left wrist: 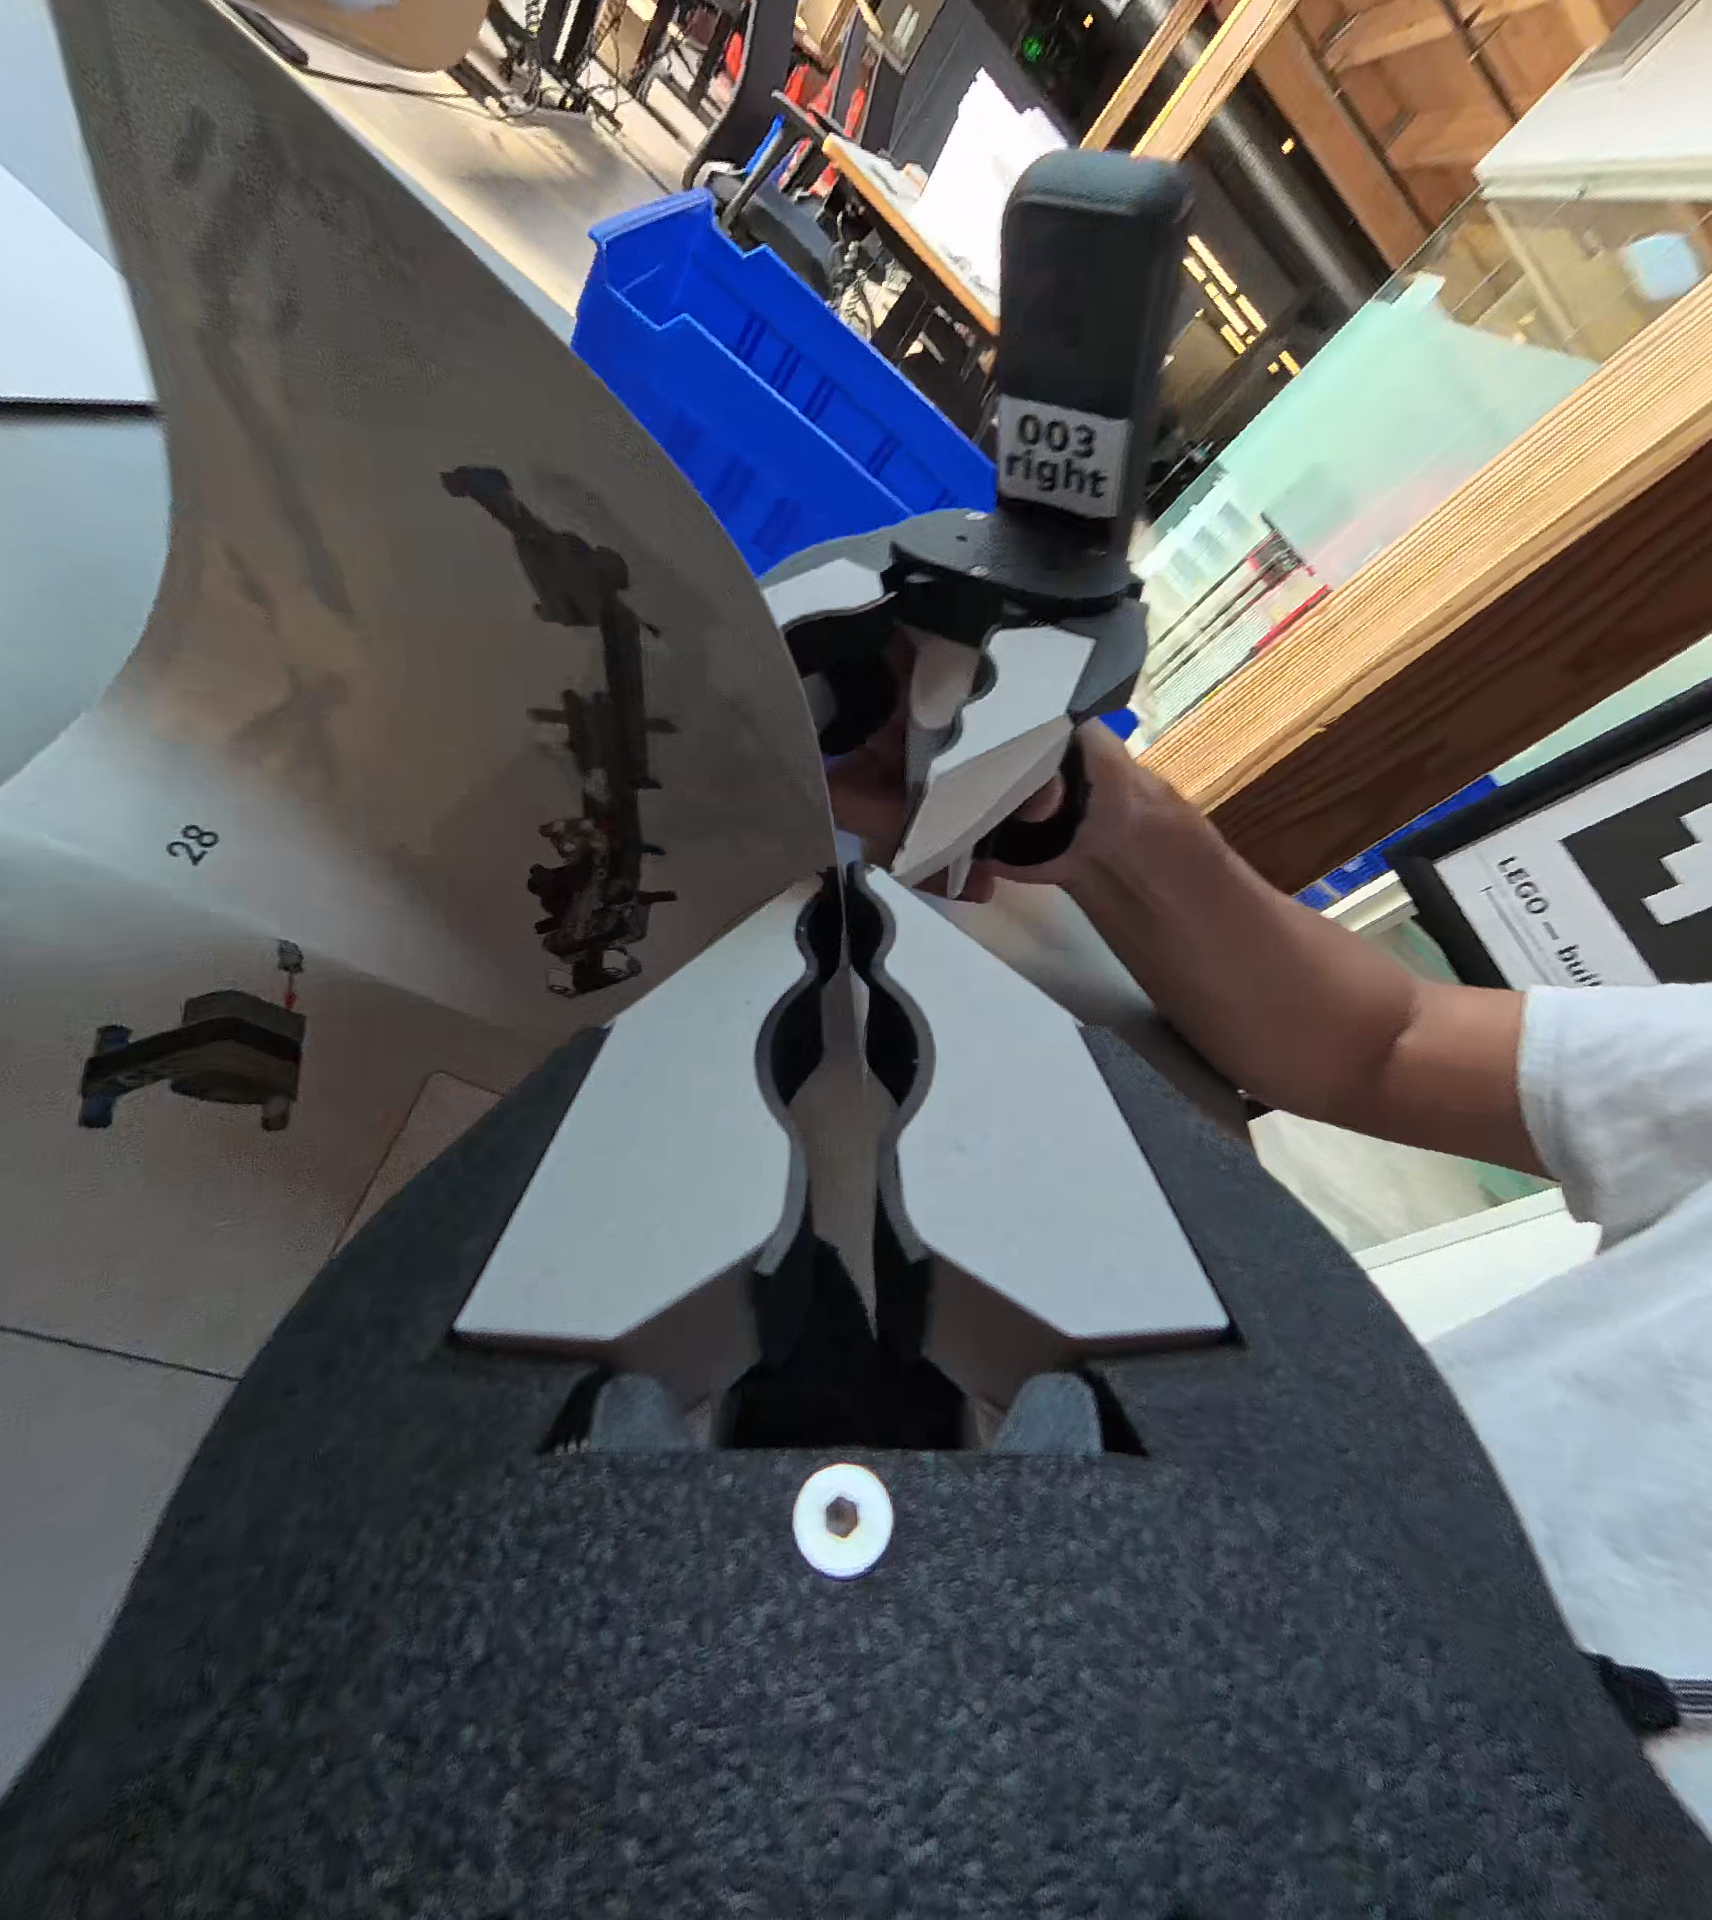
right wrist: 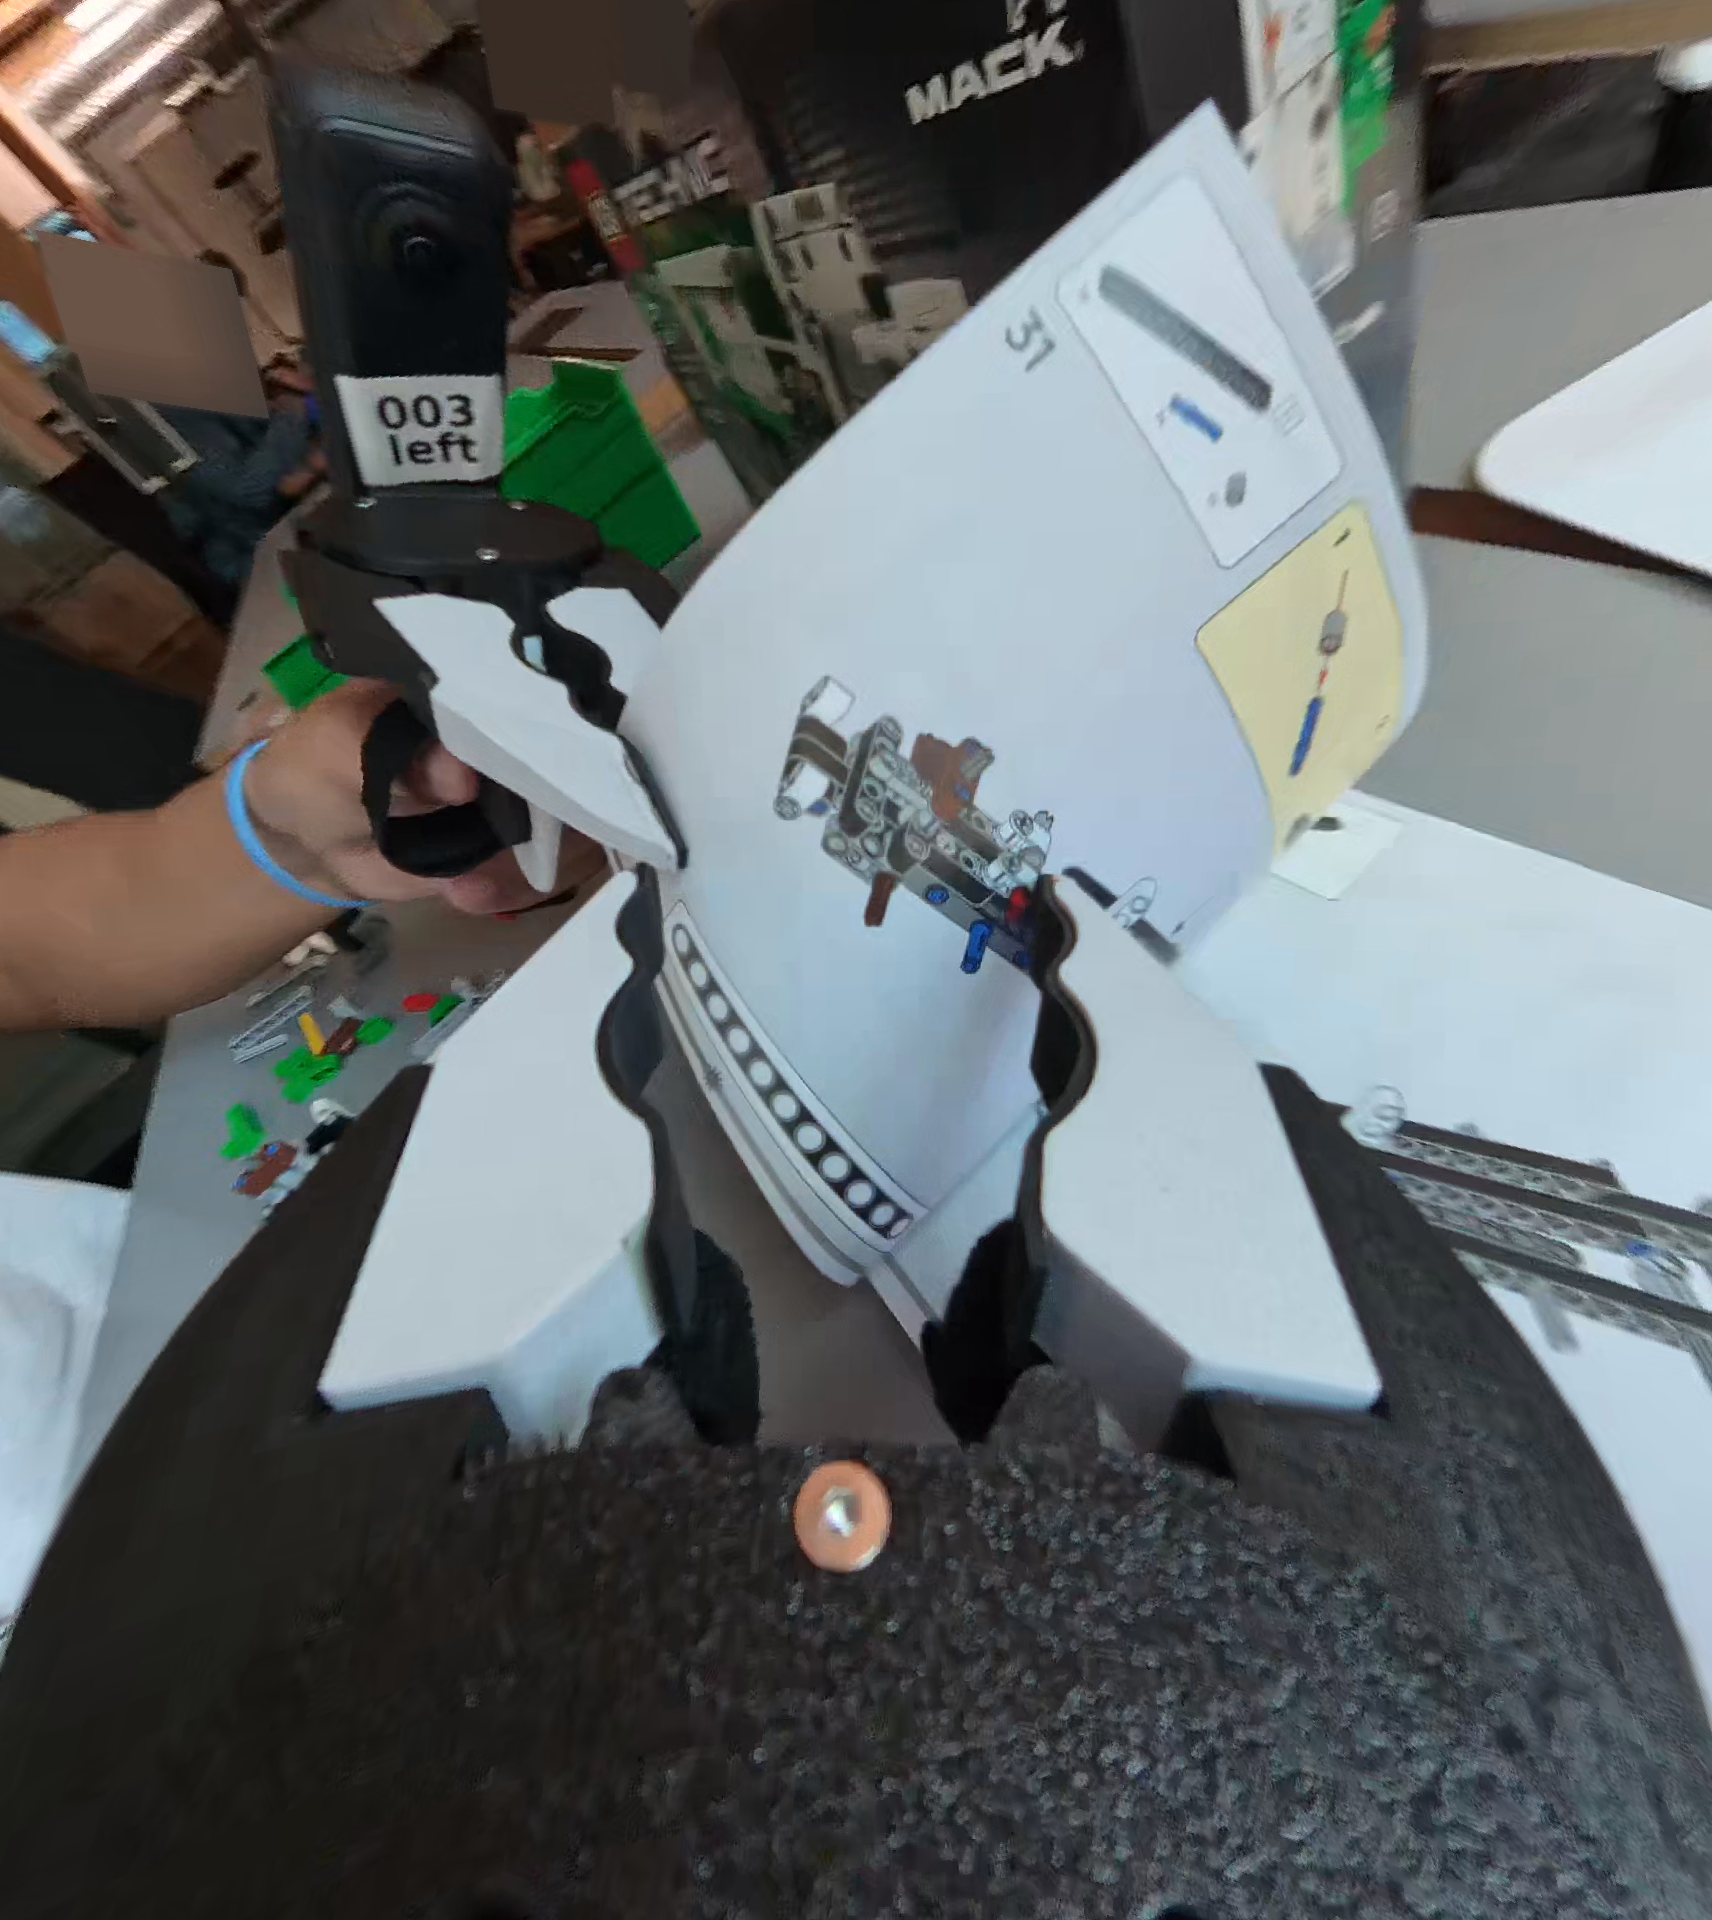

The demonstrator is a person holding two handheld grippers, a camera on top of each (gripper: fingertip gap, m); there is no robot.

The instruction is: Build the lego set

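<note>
Paper page (left wrist: 478, 582) pinched between left gripper (left wrist: 847, 883) jaws

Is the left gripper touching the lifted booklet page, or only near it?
Touching. In the left wrist view, the left gripper is shut, its fingertips pinching the page edge. The right wrist view shows it at that page's edge too.

Both tongs have rough black bodies and flat white fingers (left wrist: 644, 1174) with wavy black pads. Behind the fingers sits a round washer (left wrist: 843, 1522). The person wears a white sleeve (left wrist: 1662, 1101) and a blue wristband (right wrist: 254, 831).
</note>
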